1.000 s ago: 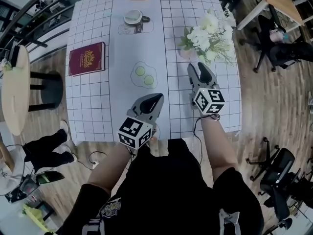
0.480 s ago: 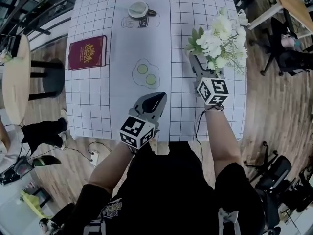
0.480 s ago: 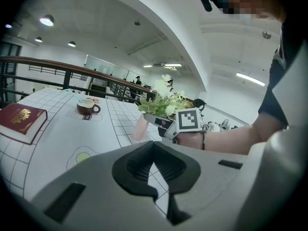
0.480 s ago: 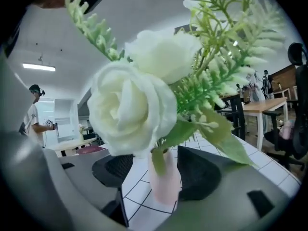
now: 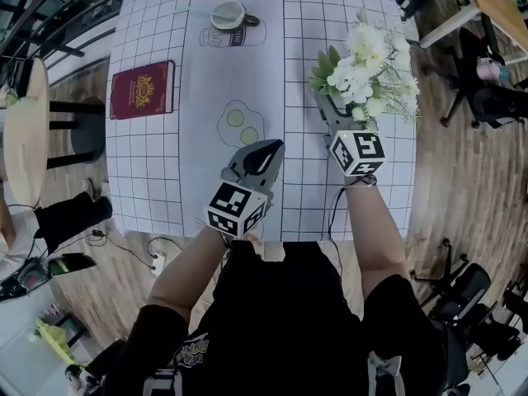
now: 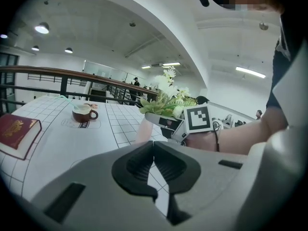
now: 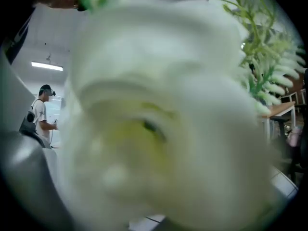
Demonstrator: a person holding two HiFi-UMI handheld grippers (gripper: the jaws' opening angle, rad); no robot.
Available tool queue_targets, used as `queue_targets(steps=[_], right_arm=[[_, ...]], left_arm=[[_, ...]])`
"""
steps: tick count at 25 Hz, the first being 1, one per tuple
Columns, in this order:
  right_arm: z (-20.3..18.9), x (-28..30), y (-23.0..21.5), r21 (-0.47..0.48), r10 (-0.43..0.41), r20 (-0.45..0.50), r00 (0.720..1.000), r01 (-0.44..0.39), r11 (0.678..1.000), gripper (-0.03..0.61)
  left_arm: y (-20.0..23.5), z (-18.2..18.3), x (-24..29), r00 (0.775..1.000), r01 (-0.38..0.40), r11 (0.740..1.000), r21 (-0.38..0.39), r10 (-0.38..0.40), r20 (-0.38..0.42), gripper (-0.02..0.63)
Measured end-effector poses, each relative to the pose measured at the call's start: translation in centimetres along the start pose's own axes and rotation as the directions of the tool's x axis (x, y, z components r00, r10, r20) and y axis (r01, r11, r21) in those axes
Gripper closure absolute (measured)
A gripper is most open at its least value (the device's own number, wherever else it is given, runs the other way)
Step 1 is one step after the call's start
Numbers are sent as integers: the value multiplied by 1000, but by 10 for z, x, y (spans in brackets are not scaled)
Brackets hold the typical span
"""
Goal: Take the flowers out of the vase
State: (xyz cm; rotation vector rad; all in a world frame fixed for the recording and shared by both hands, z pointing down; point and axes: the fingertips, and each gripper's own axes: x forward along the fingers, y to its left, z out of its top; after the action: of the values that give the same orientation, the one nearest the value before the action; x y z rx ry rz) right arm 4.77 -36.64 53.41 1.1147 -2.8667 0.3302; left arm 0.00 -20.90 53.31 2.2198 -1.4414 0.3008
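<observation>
Flowers, head view: white bunch (image 5: 367, 60) with green leaves stands near the right edge of the gridded surface (image 5: 165, 180), hiding whatever holds it.
Right tool, head view: my right tool (image 5: 326, 106) reaches in under the near side of the bunch, its tips lost beneath the blooms.
Left tool, head view: my left tool (image 5: 268, 147) hangs over the near middle of the surface, well apart from the bunch and just beside the printed fried eggs (image 5: 239, 124).
Others, head view: red book (image 5: 142, 89) lies at the left; cup (image 5: 228, 15) sits at the far end.
Left tool, left gripper view: jaws pressed together, nothing between them.
Vase, left gripper view: pale pink vase (image 6: 143, 129) stands upright with the flowers in it. My right tool's jaws are at its top by the stems; touching or not, I cannot tell.
Right tool, right gripper view: one blurred white bloom (image 7: 159, 119) fills nearly everything, close against the camera, with fern sprigs (image 7: 262, 52) at the upper right. My jaws have just been opening and stand wide, the bloom between them, with no pad seen pressing.
</observation>
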Motion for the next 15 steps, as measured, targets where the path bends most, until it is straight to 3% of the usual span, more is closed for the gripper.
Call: queue_targets(steps=[4, 7, 9, 15], right_arm=[[3, 0, -3, -3, 16, 2, 1000, -16, 1000, 307], [7, 0, -5, -5, 25, 3, 1000, -25, 1000, 315], [7, -1, -8, -13, 25, -4, 1000, -25, 1000, 386], [6, -3, -11, -33, 36, -12, 999, -36, 999, 439]], left_arm=[[7, 8, 17, 1000, -19, 997, 69, 17, 21, 599], [9, 13, 31, 999, -18, 996, 91, 15, 33, 516], [9, 16, 41, 999, -14, 994, 107, 10, 33, 503], [17, 29, 75, 999, -8, 989, 148, 2, 38, 443]])
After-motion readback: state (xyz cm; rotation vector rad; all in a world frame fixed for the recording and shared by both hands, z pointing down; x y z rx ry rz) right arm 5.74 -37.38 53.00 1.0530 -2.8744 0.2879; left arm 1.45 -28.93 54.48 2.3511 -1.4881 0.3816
